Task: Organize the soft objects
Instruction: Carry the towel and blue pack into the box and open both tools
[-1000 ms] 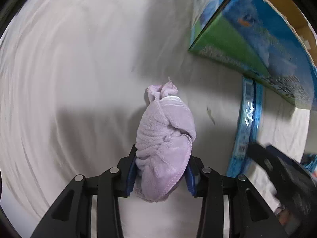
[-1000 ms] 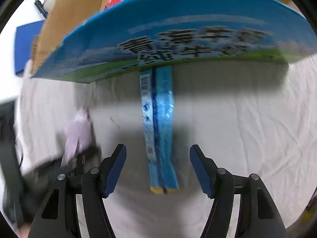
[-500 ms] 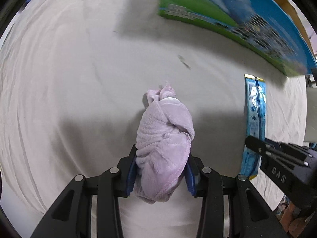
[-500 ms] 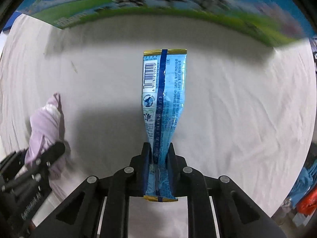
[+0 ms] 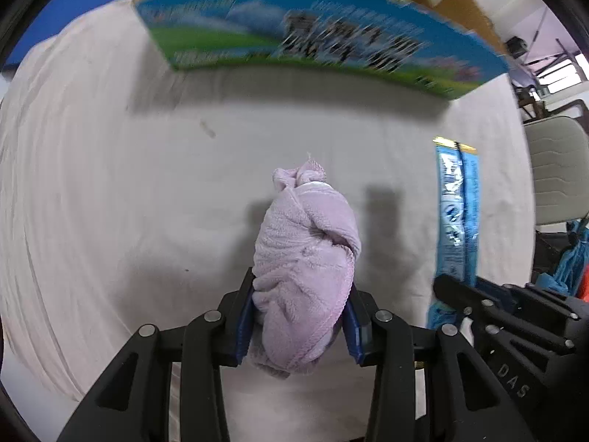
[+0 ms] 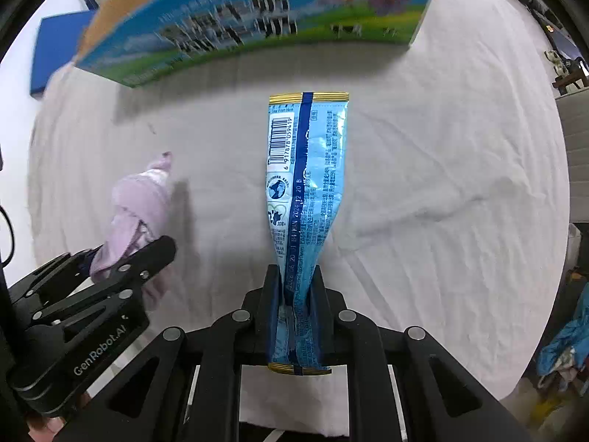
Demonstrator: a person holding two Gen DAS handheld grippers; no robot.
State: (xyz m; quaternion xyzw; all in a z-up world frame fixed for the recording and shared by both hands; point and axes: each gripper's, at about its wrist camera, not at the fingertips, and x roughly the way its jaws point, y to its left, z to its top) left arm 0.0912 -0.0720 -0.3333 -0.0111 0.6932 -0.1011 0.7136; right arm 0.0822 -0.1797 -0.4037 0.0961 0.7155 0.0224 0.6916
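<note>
Holding two soft items, one per tool, both raised over a white sheet (image 6: 441,169)

Item 1: lilac towel (image 5: 305,258), bunched into a roll. Clamped at its lower end in the left gripper (image 5: 300,316), jaws pressed into the pile on both sides. Long axis runs straight forward from the jaws, knotted tip pointing toward the box.

Item 2: blue snack packet (image 6: 305,169), flat foil, barcode side up. Pinched near its bottom seam by the right gripper (image 6: 297,294), jaws closed tight enough to crease the foil into a waist. Long axis likewise runs forward, gold top seam leading.

Item 3: cardboard box (image 6: 257,25), printed blue and green outside, brown inside, open top, some packets already visible within from the left view. Stands on the sheet directly ahead of both tools, across the top of each view, blurred.

Relation governing the coming move: box lies forward of both items, in line with their long axes, so each would go in tip first. From the right view the packet's leading seam sits near the box wall and seems closer than the towel's tip; right hand judged the nearer. Items well apart from each other, side by side, towel to the left of packet
</note>
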